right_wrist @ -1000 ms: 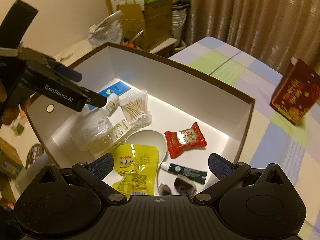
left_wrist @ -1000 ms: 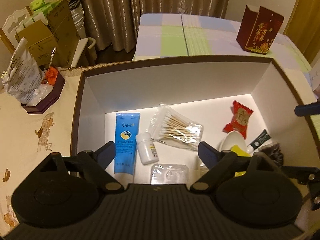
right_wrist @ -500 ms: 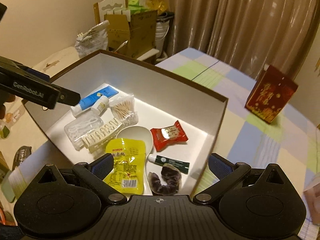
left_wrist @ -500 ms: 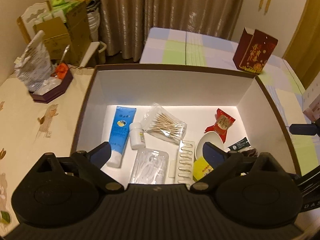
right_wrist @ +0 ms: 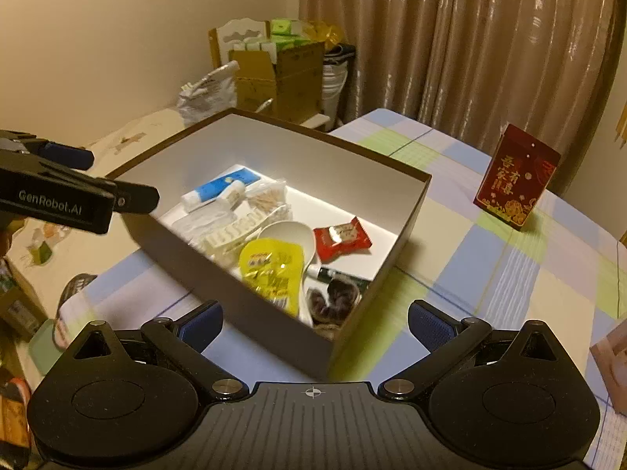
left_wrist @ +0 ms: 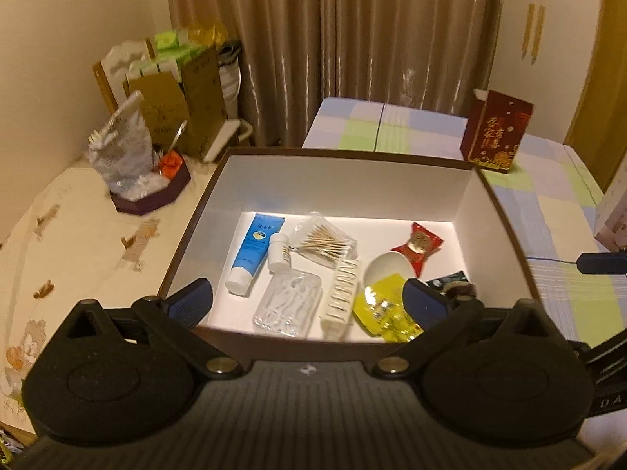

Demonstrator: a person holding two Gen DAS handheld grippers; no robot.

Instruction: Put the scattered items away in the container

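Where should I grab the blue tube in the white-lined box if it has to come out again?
Probably across the middle of the blue squeeze tube, coming straight down from above. It lies flat on the floor of the brown box with white lining, white cap toward the near wall. Set the jaws across its narrow width; the small white bottle sits close on its right, so that side is tight.
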